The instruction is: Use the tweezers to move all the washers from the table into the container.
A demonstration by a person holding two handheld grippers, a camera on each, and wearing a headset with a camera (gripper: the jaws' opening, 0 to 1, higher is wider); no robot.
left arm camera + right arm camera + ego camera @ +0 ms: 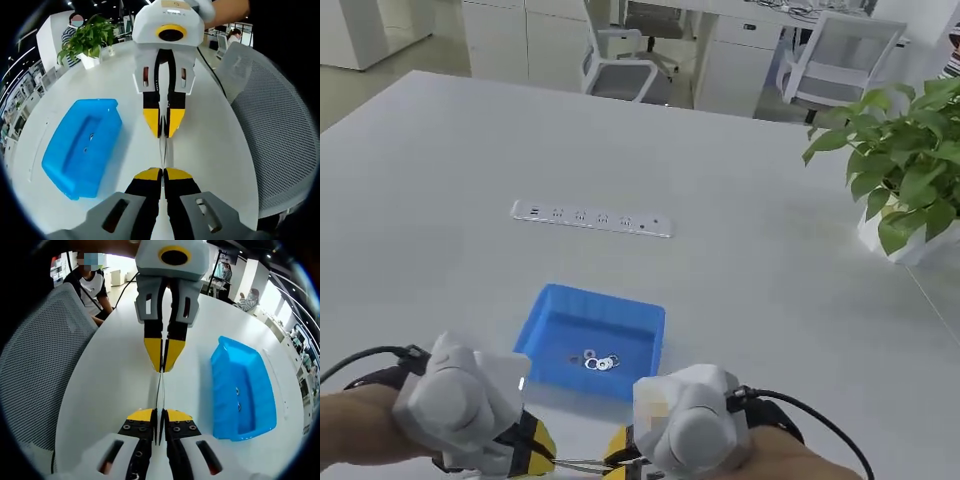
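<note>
- Presently, left claw [163, 172] and right claw [159, 412] each pinch one end of the tweezers [160, 390], likely stiff, slippery steel; grip mid-shank.
- Washers [600, 362], small and light, lie inside the blue container [552, 320] on the surface [770, 250].

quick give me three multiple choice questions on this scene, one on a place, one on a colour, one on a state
1. Where do the washers lie?
A on the power strip
B beside the plant pot
C in the container

2. What colour is the container?
A red
B blue
C green

3. How do the two claws stand?
A both shut on the tweezers
B both wide open
C one open, one shut

Answers:
1 C, the washers sit on the container's floor.
2 B, its walls are bright blue.
3 A, the left claw and the right claw face each other, each closed on the thin tweezers.
</note>
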